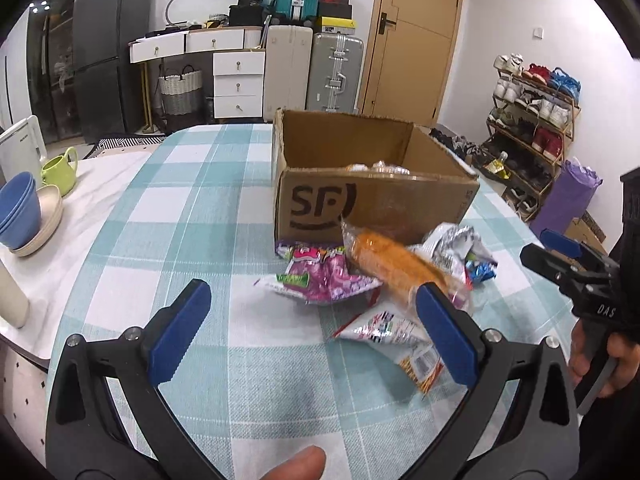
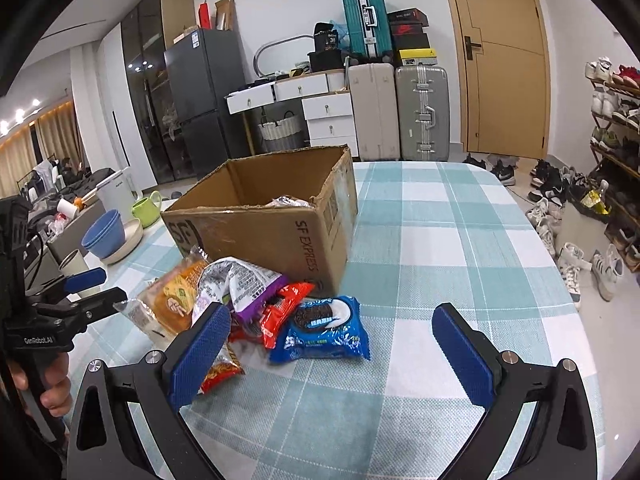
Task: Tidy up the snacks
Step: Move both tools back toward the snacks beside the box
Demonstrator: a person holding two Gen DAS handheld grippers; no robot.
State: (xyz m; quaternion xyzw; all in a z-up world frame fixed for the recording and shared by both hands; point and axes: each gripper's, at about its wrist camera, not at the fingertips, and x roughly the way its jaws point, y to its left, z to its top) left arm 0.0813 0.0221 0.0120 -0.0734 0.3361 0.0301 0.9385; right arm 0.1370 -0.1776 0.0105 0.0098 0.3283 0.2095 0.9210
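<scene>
An open cardboard SF box [image 1: 372, 204] stands on the checked tablecloth, also in the right wrist view [image 2: 276, 224], with a few wrapped items inside. A pile of snacks lies in front of it: an orange cake pack [image 1: 394, 266], a pink bag [image 1: 324, 278], a silver-purple bag [image 2: 240, 276], a red pack [image 2: 280, 308] and a blue Oreo pack [image 2: 324, 330]. My left gripper [image 1: 316, 304] is open and empty, just short of the pile. My right gripper [image 2: 328, 332] is open and empty, with the Oreo pack between its fingers' line of sight.
Blue bowls [image 1: 18, 210] on a cream plate, a green mug [image 1: 62, 172] and a white cup [image 1: 12, 296] sit at the table's left side. The right gripper shows at the right edge of the left wrist view [image 1: 560, 254]. A shoe rack [image 2: 616, 152] stands right of the table.
</scene>
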